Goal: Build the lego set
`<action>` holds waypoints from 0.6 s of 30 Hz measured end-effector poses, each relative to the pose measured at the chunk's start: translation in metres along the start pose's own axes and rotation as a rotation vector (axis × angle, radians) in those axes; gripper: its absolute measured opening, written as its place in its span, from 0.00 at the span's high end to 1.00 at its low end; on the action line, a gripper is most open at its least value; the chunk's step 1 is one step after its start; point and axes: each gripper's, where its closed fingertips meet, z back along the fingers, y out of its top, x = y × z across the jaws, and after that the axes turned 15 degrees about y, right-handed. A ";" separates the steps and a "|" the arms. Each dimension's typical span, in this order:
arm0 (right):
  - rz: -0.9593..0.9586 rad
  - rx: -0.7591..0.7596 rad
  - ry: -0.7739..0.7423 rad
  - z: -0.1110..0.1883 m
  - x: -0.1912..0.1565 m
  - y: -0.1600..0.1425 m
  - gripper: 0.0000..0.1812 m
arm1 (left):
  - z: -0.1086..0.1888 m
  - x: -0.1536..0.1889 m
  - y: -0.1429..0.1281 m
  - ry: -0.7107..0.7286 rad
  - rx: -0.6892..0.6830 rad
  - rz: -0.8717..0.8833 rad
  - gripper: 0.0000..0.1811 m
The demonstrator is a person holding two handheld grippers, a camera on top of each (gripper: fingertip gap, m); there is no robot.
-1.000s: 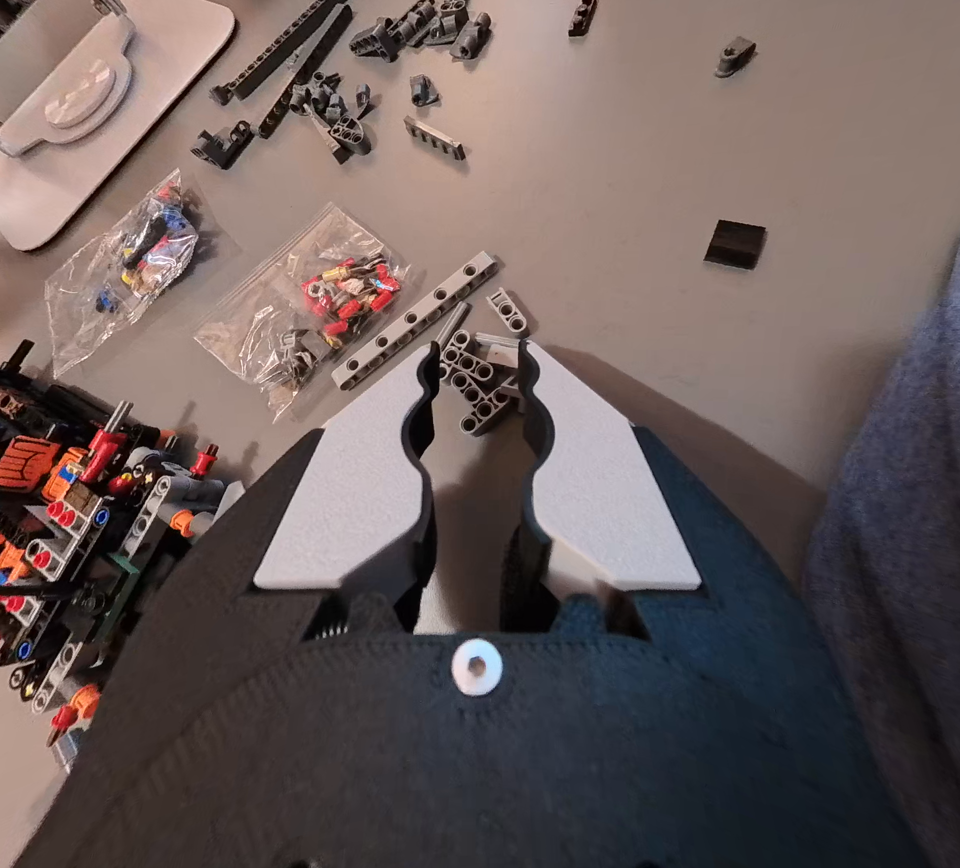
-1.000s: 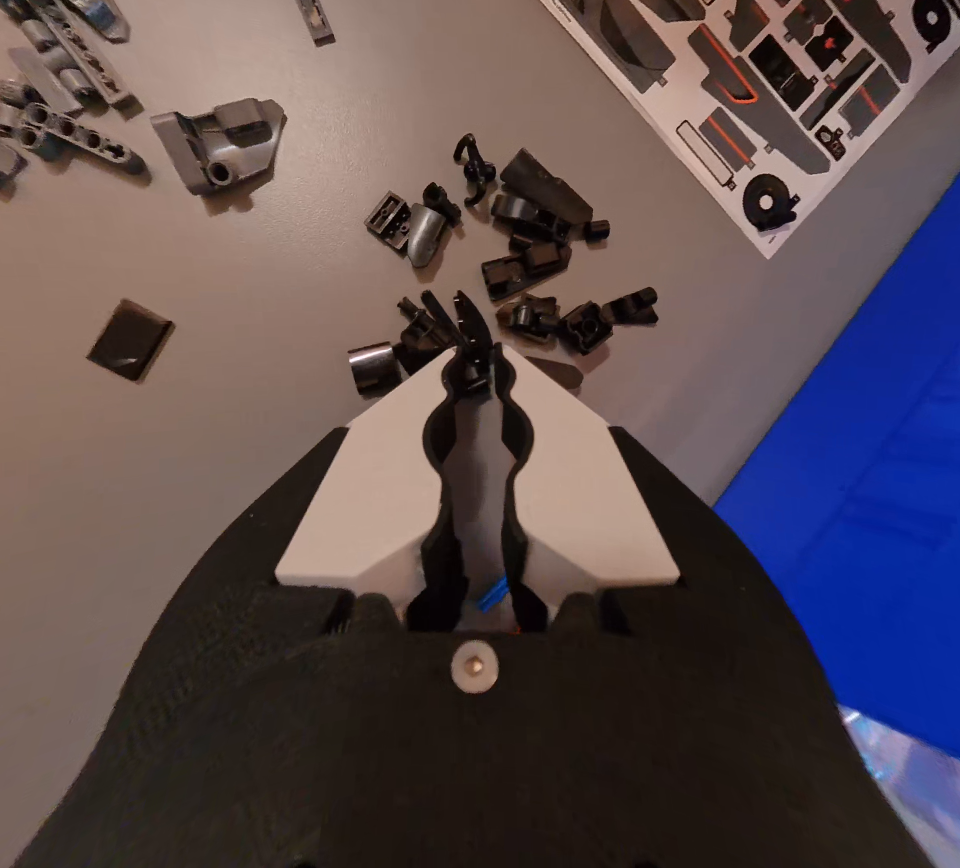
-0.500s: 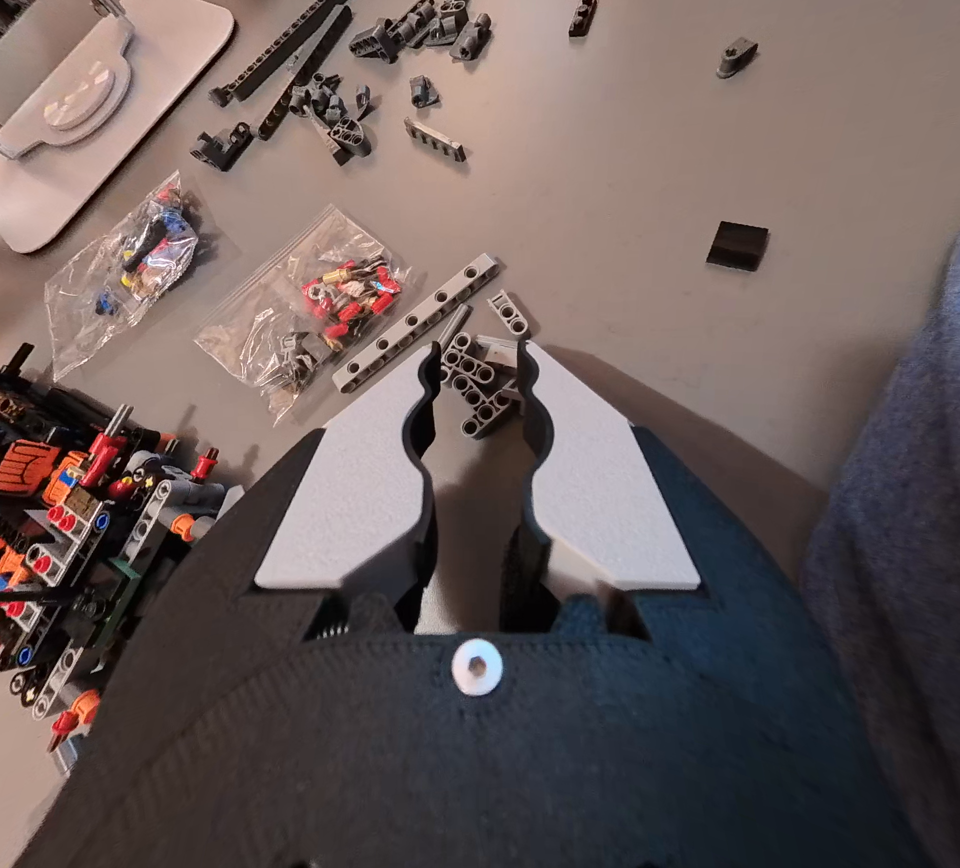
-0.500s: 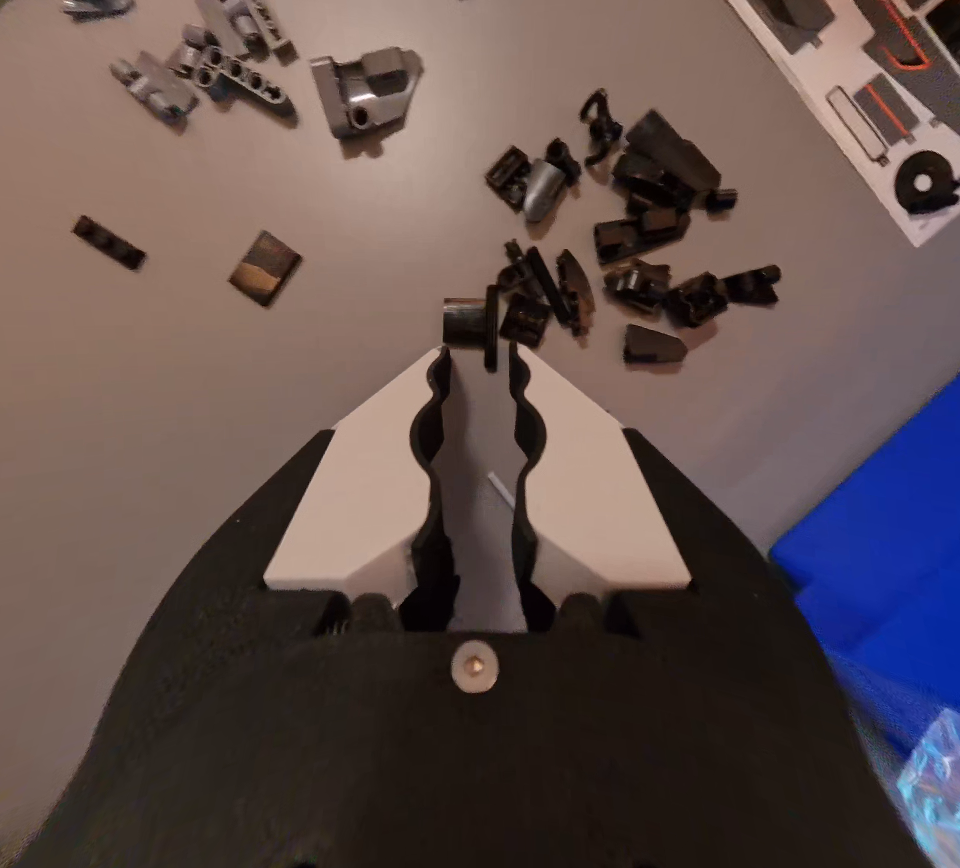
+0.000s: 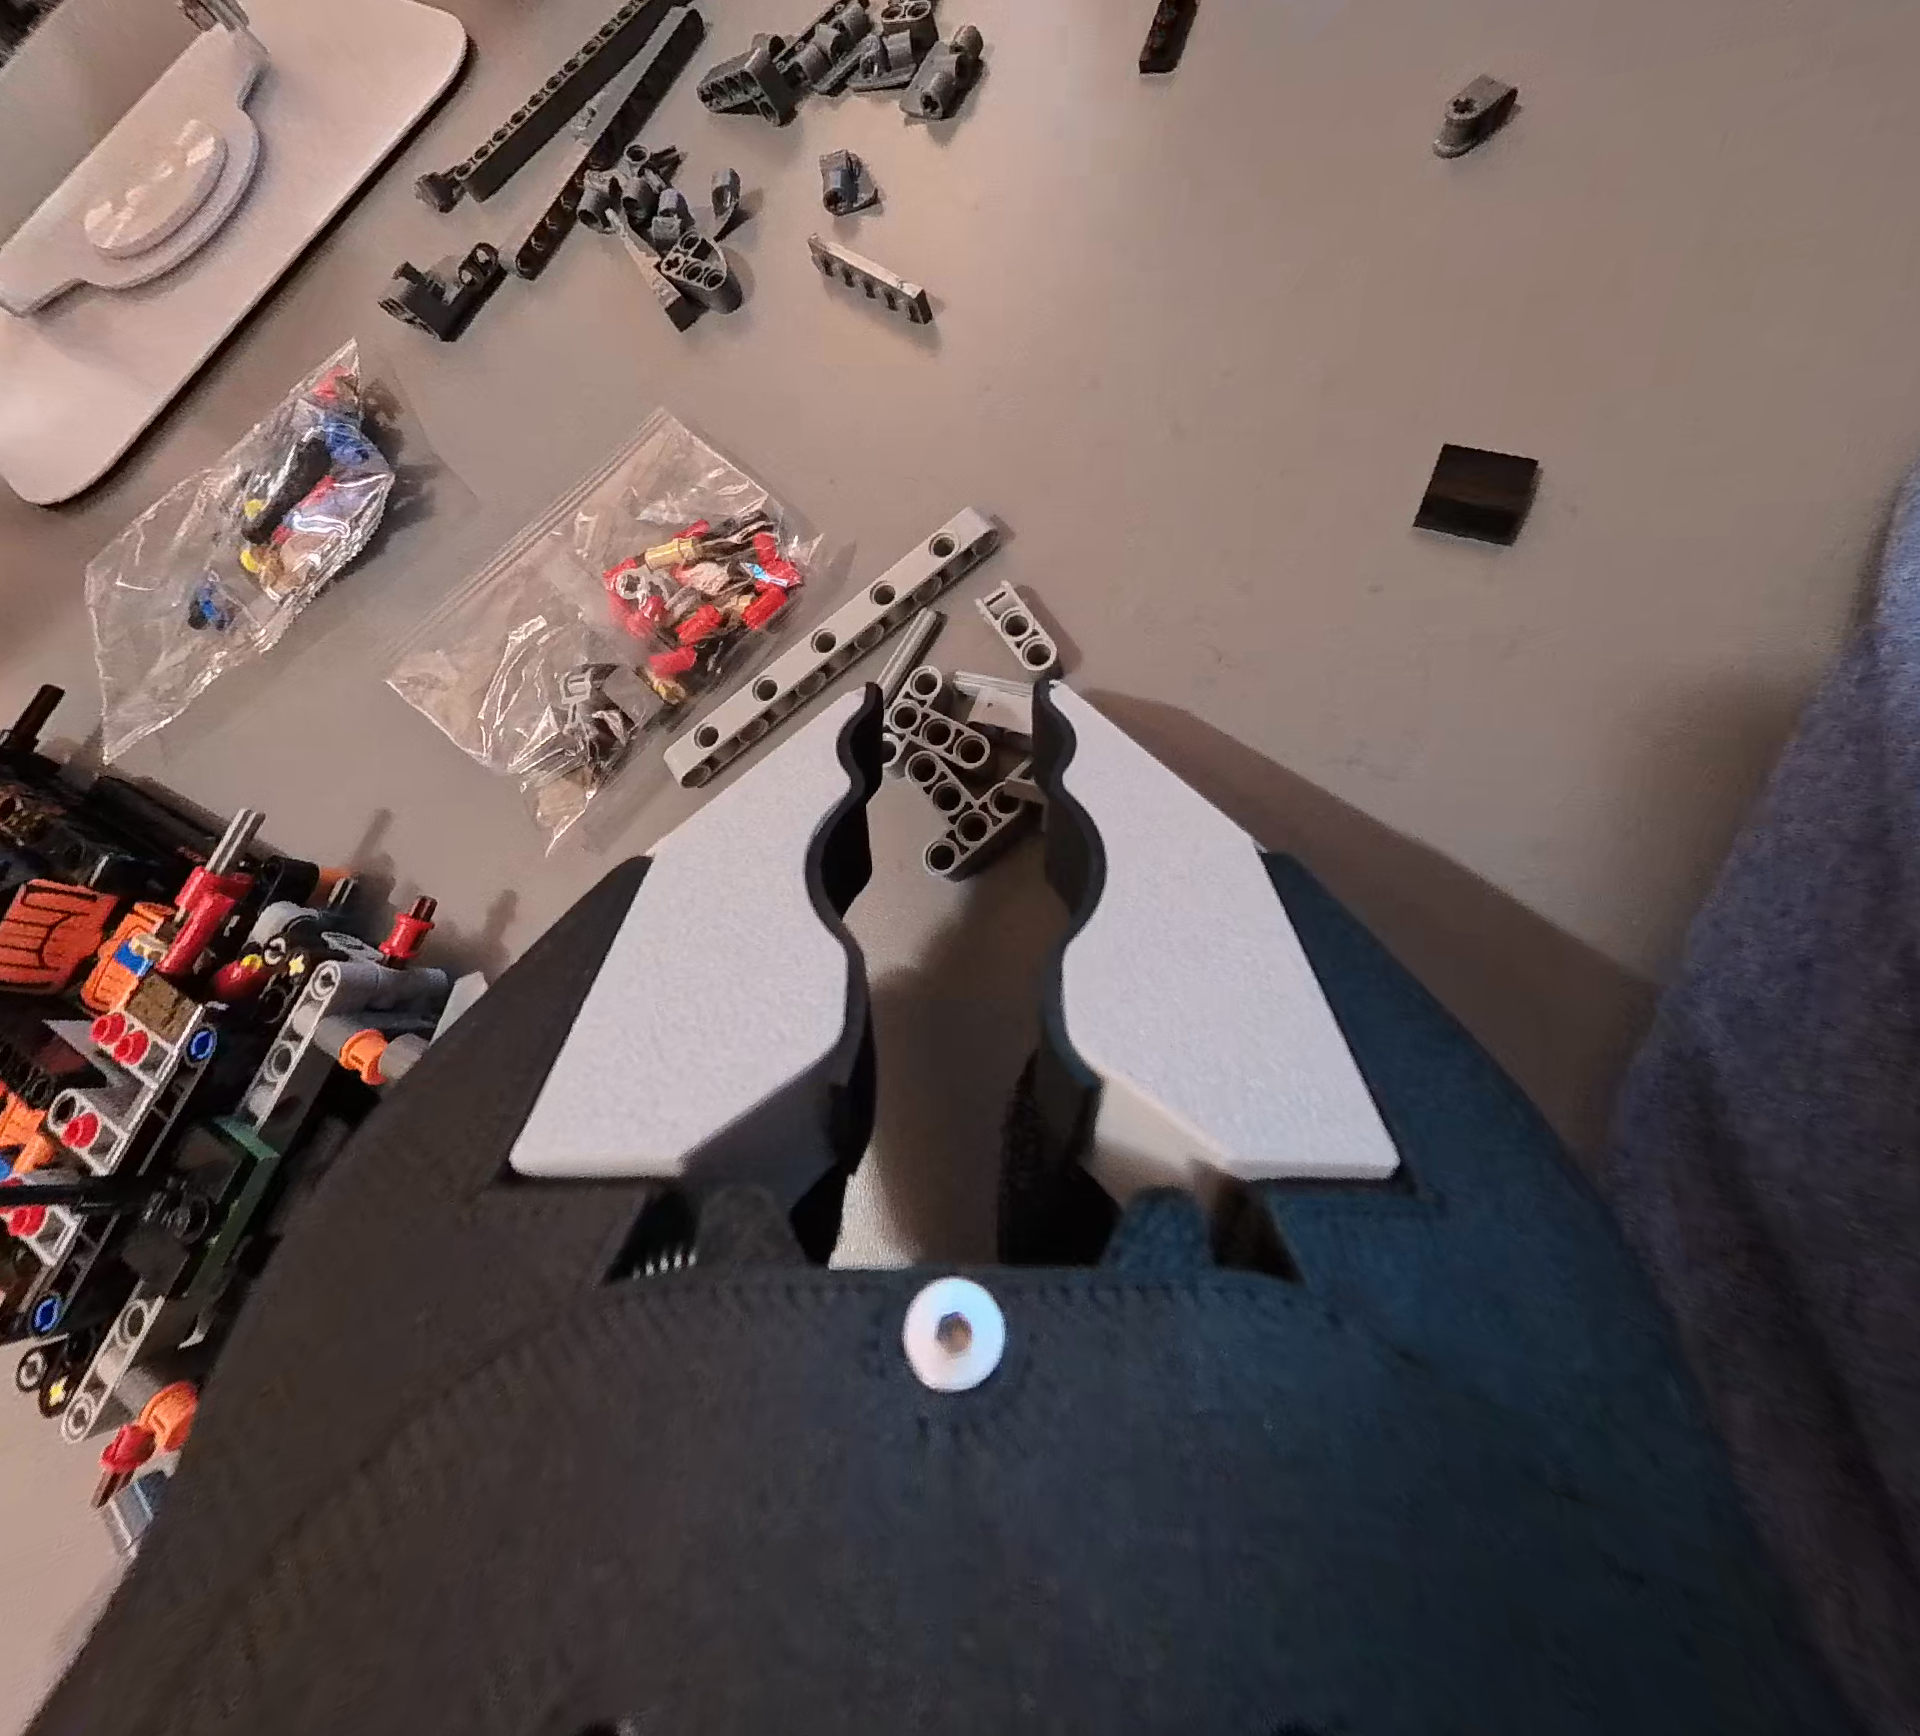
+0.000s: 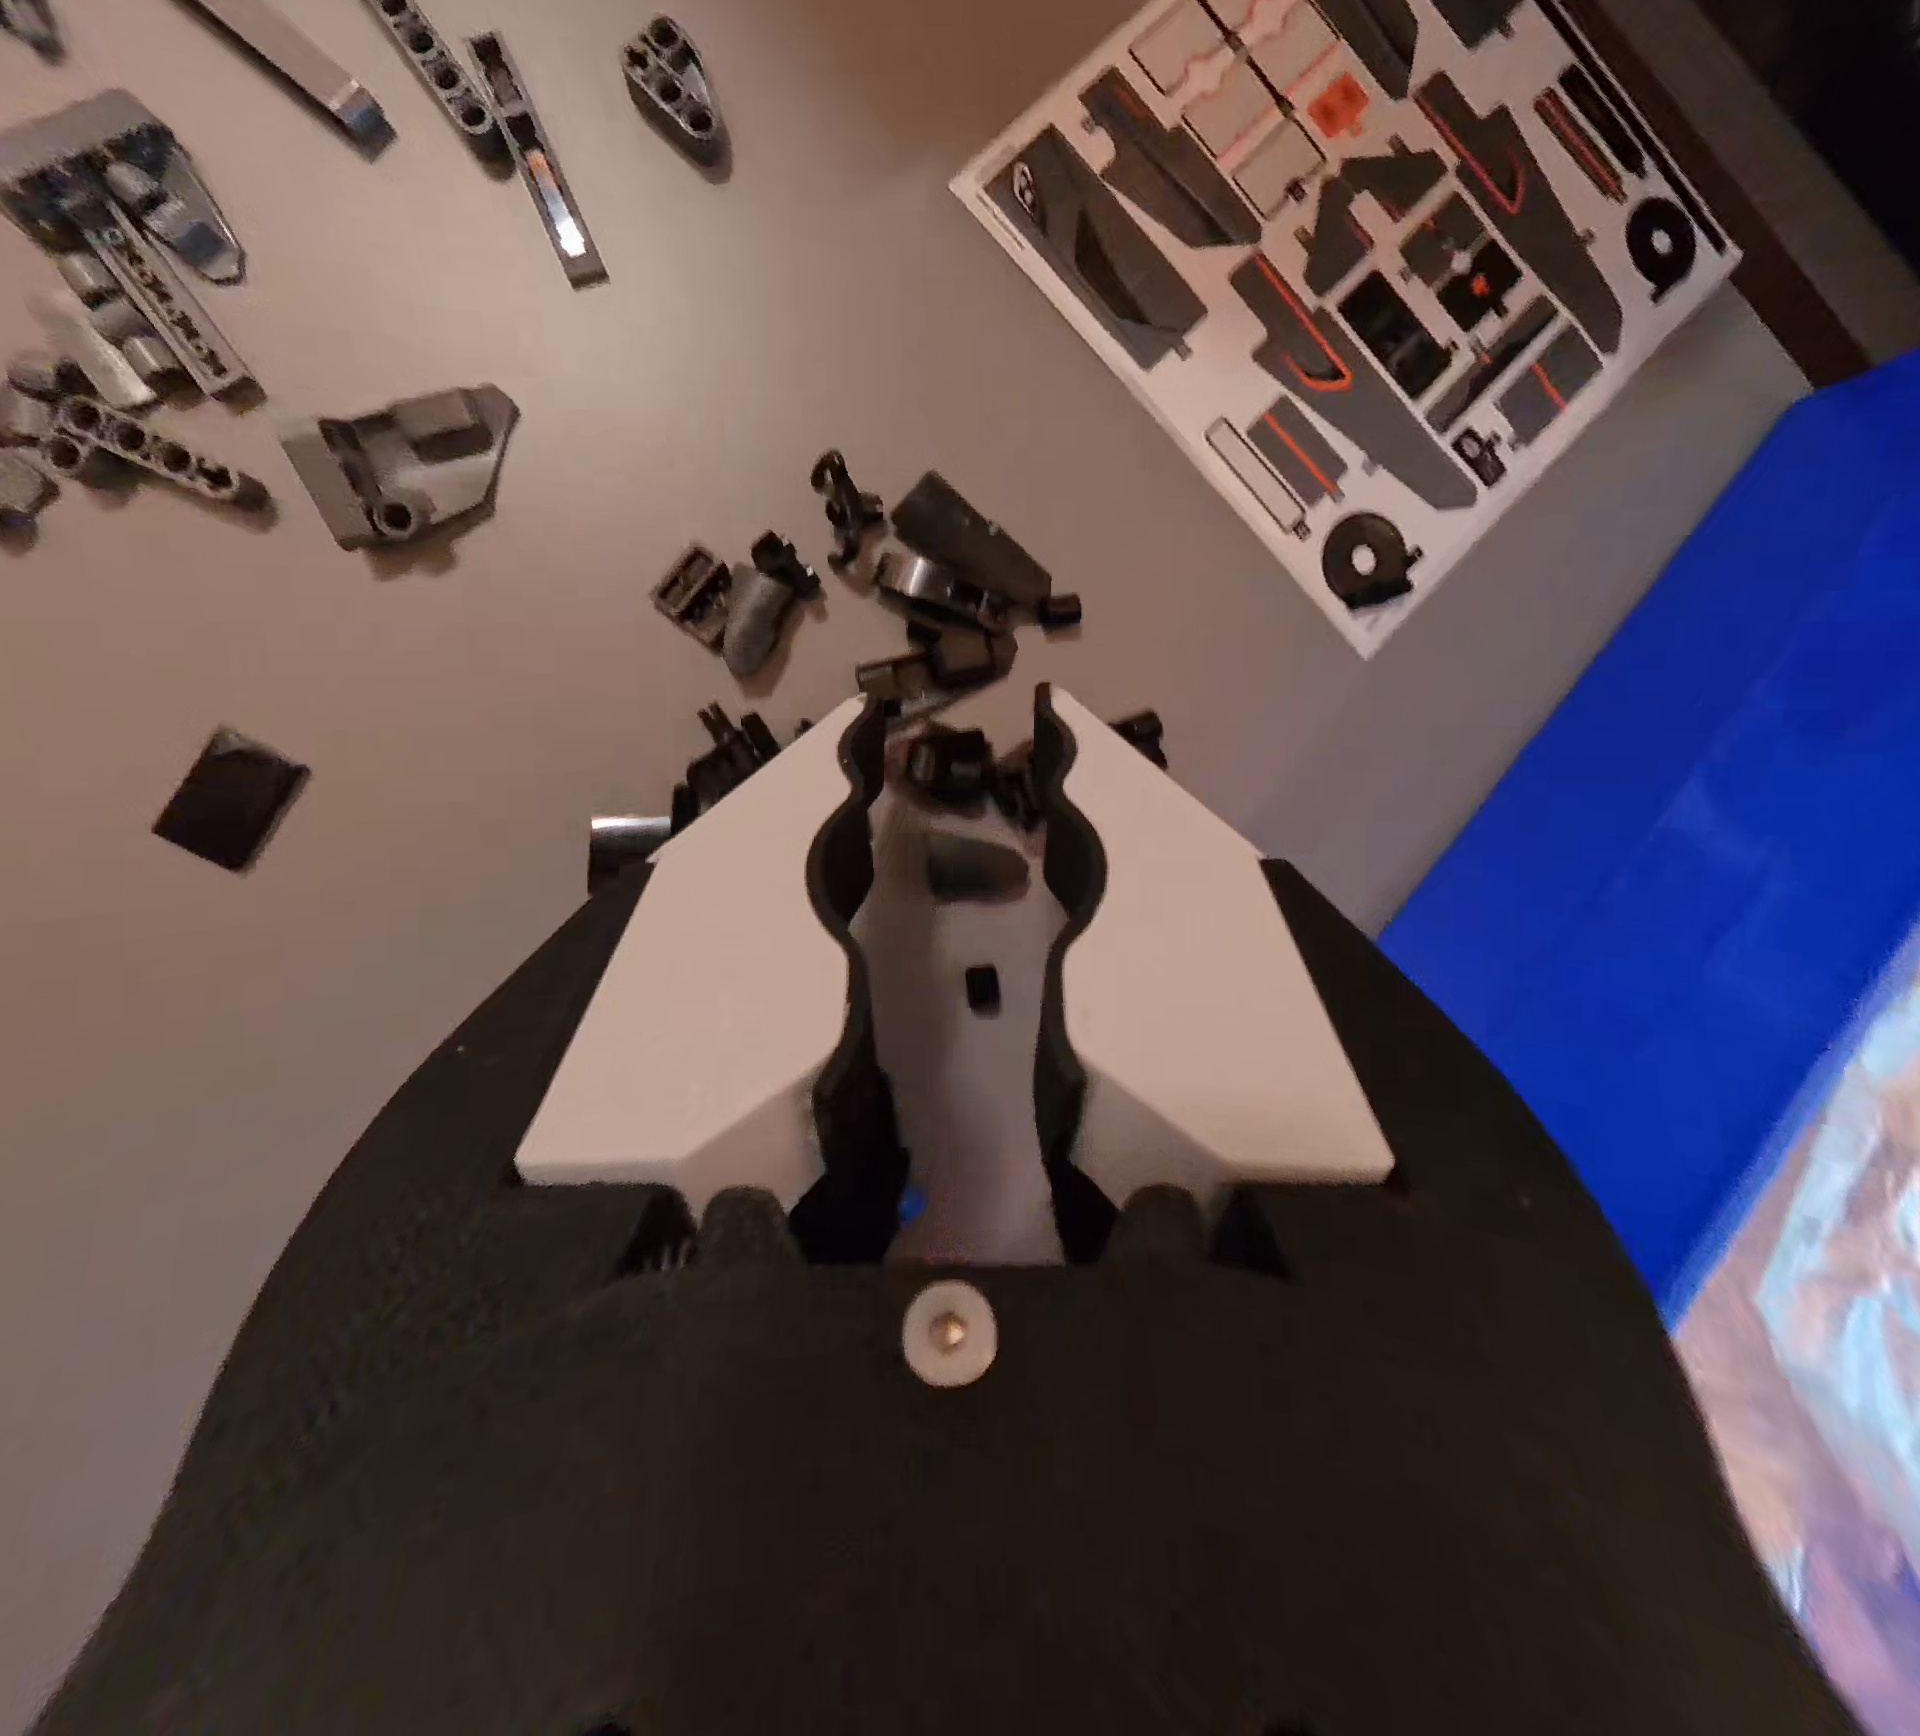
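Matte grey-brown tabletop (image 5: 1195, 356). Light grey perforated plastic beam (image 5: 831, 647); dark grey beams (image 5: 582, 97). Clear plastic bag, red pins (image 5: 623, 616). Glossy black square tile (image 6: 229, 798). White sticker sheet, grey-black-orange shapes (image 6: 1351, 232).

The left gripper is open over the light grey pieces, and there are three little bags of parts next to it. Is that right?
Almost. The left gripper is open over the light grey pieces, but the left wrist view shows only two bags: one farther left and one beside the long beam.

Matt table (image 5: 1195, 398); crinkled clear plastic bags (image 5: 582, 647); glossy black tile (image 6: 231, 799); paper sticker sheet (image 6: 1351, 232)
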 end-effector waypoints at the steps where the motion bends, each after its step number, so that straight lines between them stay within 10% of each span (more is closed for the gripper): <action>1: 0.004 -0.006 0.014 -0.004 0.001 0.004 0.84 | 0.000 0.000 0.000 -0.001 -0.001 0.001 0.86; 11: 0.005 -0.087 0.078 -0.039 0.016 0.016 0.78 | 0.000 -0.002 -0.001 -0.003 -0.005 0.011 0.86; 18: 0.003 -0.084 0.174 -0.047 0.010 0.018 0.91 | -0.001 -0.003 -0.001 0.004 -0.006 0.011 0.86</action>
